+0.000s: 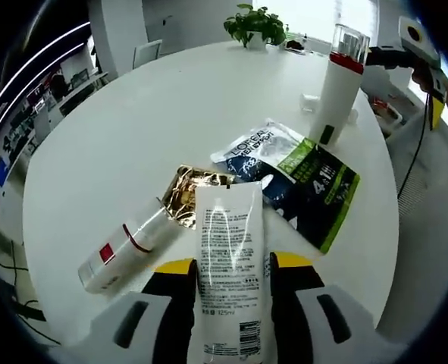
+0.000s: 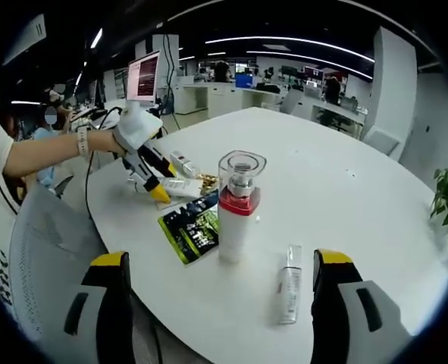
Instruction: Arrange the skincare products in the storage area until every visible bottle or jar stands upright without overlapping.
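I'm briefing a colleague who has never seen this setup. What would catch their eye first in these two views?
Probably the white tube clamped between the left gripper jaws, over a gold sachet and a dark L'Oreal pouch on the white table. Next, the tall white pump bottle with a red collar and clear cap, upright ahead of the open right gripper, a small spray bottle lying beside it.

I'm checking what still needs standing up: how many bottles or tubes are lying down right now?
3: a white tube lying between the left tongs, a red-banded bottle beside it, and a small spray bottle near the upright pump bottle. Others may be hidden.
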The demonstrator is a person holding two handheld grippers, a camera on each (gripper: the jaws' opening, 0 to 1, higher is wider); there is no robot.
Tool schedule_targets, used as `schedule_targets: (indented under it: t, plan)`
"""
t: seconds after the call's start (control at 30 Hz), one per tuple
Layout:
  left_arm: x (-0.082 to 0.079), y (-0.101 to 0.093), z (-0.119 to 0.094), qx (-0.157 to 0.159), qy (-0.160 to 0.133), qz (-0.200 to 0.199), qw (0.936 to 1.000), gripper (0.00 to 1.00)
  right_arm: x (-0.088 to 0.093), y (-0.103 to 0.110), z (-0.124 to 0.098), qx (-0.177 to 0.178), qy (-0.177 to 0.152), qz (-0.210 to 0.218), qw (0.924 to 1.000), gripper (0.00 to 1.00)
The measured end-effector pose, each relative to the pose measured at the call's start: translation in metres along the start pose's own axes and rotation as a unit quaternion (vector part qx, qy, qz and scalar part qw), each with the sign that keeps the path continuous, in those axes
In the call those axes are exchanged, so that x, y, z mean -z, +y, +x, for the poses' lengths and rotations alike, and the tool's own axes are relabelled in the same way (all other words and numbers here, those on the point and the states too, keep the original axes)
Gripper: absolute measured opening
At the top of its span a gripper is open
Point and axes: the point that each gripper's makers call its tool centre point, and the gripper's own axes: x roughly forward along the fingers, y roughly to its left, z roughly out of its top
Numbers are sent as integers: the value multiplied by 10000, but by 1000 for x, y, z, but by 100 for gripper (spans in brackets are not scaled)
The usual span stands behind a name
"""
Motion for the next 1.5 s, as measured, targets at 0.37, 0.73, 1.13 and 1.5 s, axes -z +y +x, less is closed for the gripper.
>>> schedule_targets:
  t: [0.37,0.73,1.13,1.5]
  plan:
    - [-1,-1,0,17,-54,37,10000,37,4,-1,0,10,12,47,10000,100]
    - [0,-2,0,-69,-239,-58,9997,31,5,1,0,-2,2,73,10000,100]
    - [-1,2,-2,-250,-281,12,9993,29,6,1,-3,10,-35,65,10000,100]
    - [-2,-2,-9,-327,-526,-136,9980,29,4,1,-3,23,-55,31,10000,100]
